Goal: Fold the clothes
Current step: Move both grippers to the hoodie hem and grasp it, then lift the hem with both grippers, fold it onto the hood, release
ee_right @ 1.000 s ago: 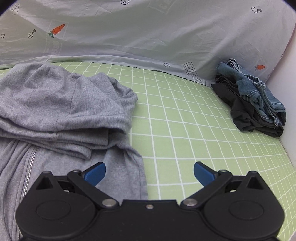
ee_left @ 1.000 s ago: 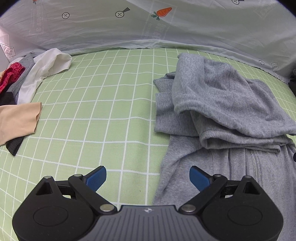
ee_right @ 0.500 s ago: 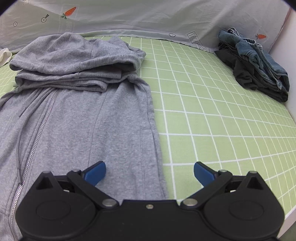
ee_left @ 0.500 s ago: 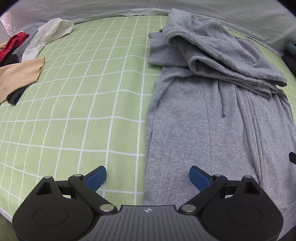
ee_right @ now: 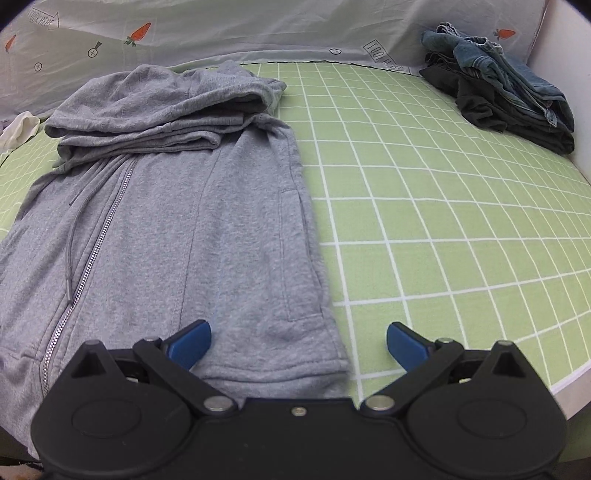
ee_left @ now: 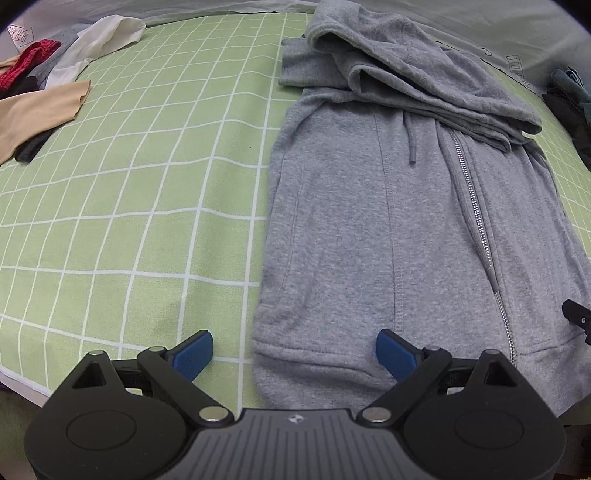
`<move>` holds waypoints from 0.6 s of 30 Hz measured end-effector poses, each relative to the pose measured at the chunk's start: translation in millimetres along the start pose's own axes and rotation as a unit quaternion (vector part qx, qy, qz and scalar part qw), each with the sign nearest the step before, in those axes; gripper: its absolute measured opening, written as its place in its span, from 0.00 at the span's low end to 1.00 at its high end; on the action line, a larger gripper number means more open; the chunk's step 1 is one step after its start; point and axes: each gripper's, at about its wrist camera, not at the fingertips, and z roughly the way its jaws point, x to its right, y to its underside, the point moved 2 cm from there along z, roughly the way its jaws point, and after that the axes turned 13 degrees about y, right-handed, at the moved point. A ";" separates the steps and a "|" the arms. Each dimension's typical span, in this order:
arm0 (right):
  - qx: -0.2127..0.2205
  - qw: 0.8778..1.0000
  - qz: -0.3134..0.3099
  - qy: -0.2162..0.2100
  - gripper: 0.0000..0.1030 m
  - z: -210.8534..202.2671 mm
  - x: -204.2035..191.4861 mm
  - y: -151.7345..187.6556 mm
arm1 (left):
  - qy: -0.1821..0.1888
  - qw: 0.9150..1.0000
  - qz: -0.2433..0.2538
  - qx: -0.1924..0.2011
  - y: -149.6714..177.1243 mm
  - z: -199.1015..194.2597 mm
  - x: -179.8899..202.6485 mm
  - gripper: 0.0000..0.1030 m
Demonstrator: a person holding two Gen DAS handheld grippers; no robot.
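Note:
A grey zip hoodie (ee_left: 388,229) lies flat on the green checked sheet (ee_left: 129,206), zipper up, with its sleeves and hood folded over the chest at the far end. My left gripper (ee_left: 294,354) hovers over the hem's left corner; its jaws are closing, wide apart, and the corner lies between the blue pads without being pressed. In the right wrist view the same hoodie (ee_right: 177,229) fills the left half. My right gripper (ee_right: 298,341) is open over the hem's right corner, its left pad above the cloth and its right pad above bare sheet.
A heap of loose clothes (ee_left: 40,92), white, red, beige and dark, lies at the far left. Folded jeans and dark garments (ee_right: 506,92) are stacked at the far right by a white wall. A pale carrot-print sheet (ee_right: 258,33) runs along the back. The bed's front edge is just below both grippers.
Both grippers have drawn back from the folded hood end toward the hoodie's hem near the front edge. The whole zipped front is now in view. The left jaws have narrowed slightly.

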 end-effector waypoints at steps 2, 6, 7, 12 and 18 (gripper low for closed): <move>-0.002 1.000 0.002 -0.007 0.99 -1.4 0.2 1.4 | 0.006 1.000 0.001 0.003 2.9 -2.5 2.4 0.81; -0.001 1.000 0.001 -0.021 0.86 -5.3 -0.7 3.1 | 0.015 1.000 0.018 0.001 6.4 -3.7 10.5 0.69; 0.001 1.000 -0.003 -0.026 0.82 -7.0 -2.0 2.8 | 0.015 1.000 0.021 0.001 6.8 -3.5 11.6 0.68; 0.014 0.998 -0.020 -0.056 0.45 -14.8 -9.5 -0.5 | 0.030 0.999 0.019 0.007 5.6 -5.3 10.4 0.52; 0.029 0.996 0.000 -0.082 0.14 -17.6 -9.5 -15.1 | 0.070 0.997 0.028 0.006 -2.9 -6.1 22.2 0.14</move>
